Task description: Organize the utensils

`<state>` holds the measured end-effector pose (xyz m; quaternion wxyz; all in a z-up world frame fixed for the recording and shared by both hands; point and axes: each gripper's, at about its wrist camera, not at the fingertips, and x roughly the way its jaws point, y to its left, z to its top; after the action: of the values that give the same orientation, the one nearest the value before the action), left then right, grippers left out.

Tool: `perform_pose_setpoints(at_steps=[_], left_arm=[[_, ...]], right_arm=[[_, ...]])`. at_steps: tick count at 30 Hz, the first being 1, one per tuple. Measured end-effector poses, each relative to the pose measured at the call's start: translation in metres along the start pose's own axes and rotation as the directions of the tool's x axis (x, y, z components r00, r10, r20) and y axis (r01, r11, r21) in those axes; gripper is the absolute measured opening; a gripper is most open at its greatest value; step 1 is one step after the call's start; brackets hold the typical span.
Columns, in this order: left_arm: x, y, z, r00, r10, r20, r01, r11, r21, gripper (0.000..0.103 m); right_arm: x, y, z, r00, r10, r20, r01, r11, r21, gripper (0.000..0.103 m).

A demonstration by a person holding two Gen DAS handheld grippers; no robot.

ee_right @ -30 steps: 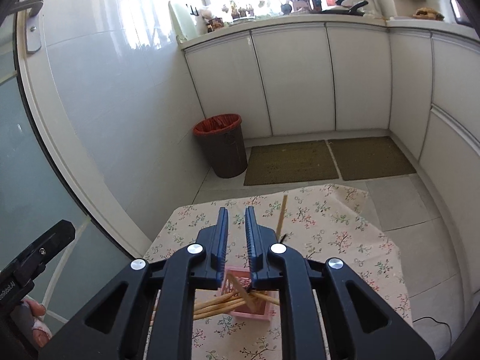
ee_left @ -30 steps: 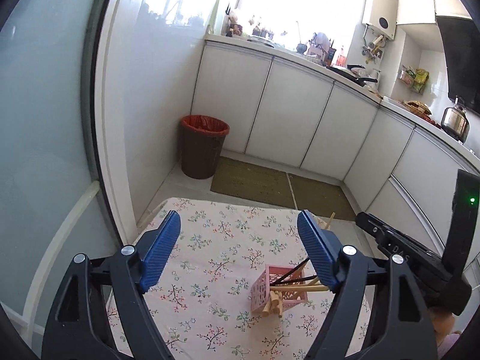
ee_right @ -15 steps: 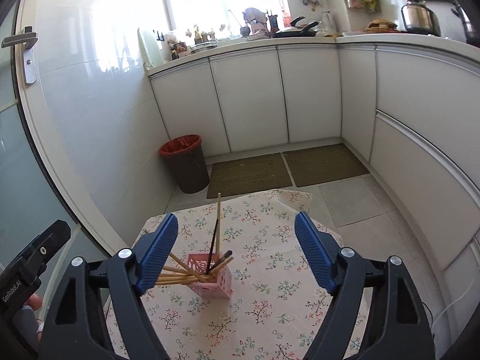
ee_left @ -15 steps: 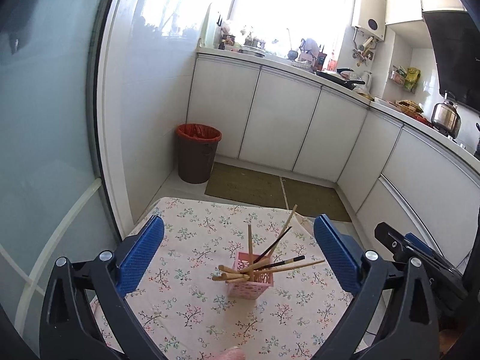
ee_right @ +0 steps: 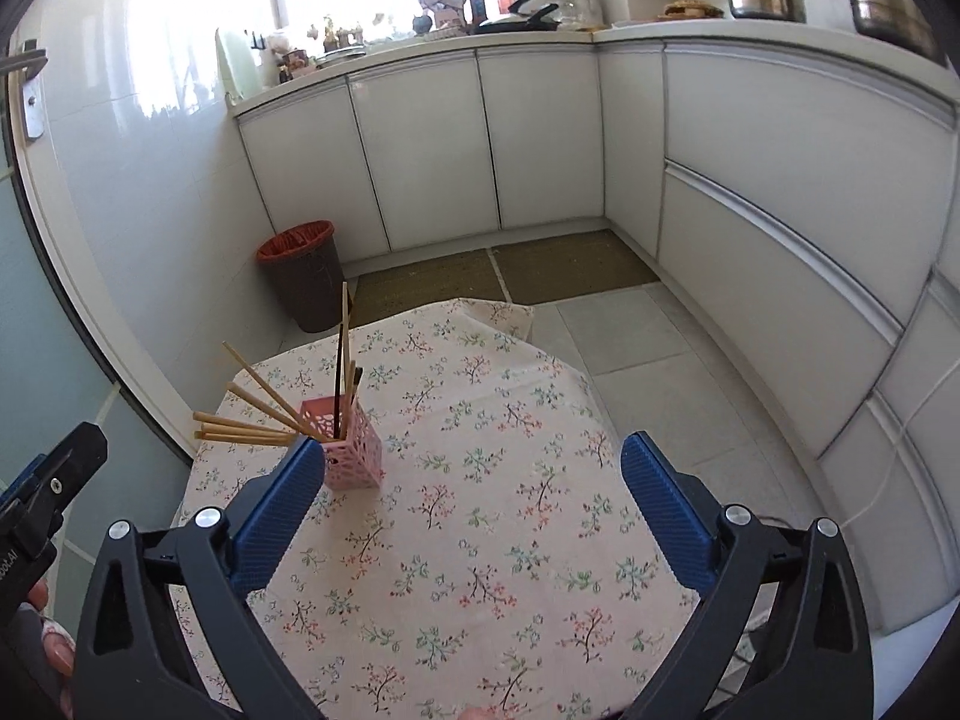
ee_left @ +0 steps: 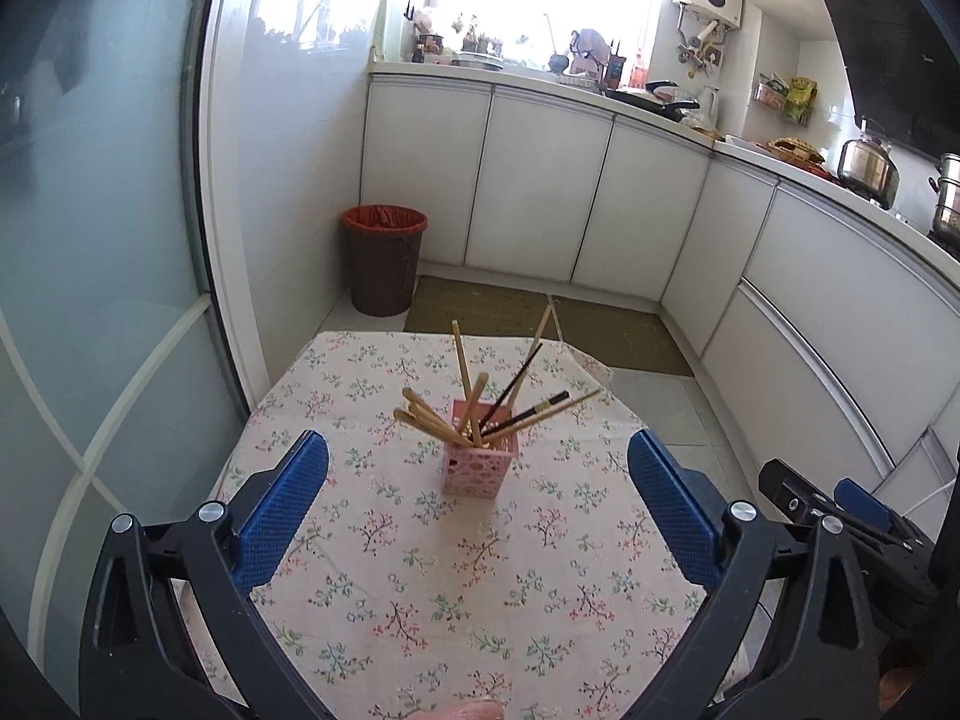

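Observation:
A pink perforated holder stands upright on the floral tablecloth. Several wooden and black chopsticks stick out of it, fanned apart. The holder also shows in the right wrist view, at the left, with the chopsticks leaning left. My left gripper is open and empty, held back from and above the holder. My right gripper is open and empty, to the right of the holder; its left finger overlaps the holder's lower corner in the picture.
A small table with the floral cloth stands in a kitchen. A brown bin with a red liner stands on the floor beyond it. White cabinets line the back and right walls. A glass door is at the left.
My right gripper has opened from shut and let go of the chopsticks. Both grippers have pulled back and up from the holder, which now stands upright and farther off.

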<state>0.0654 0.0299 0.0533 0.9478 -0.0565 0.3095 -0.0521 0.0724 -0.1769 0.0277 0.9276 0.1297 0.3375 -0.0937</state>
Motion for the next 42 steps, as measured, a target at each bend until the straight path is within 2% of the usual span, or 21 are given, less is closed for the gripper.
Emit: perform_pose_setpoints(at_steps=[4, 18, 42], left_arm=[[-0.007, -0.007, -0.015, 0.999, -0.004, -0.042, 0.005, 0.999, 0.032, 0.096], [-0.031, -0.022, -0.044, 1.0, 0.007, -0.031, -0.004, 0.995, 0.097, 0.096], [-0.023, -0.022, -0.046, 0.999, 0.02, -0.05, -0.015, 0.995, 0.1, 0.096]], right_arm=[[-0.013, -0.01, -0.013, 1.0, -0.011, -0.002, 0.011, 1.0, 0.013, 0.096], [-0.042, -0.021, -0.028, 0.999, -0.025, 0.031, 0.025, 1.0, 0.011, 0.096], [-0.038, -0.018, -0.036, 1.0, -0.025, 0.004, 0.025, 1.0, -0.014, 0.096]])
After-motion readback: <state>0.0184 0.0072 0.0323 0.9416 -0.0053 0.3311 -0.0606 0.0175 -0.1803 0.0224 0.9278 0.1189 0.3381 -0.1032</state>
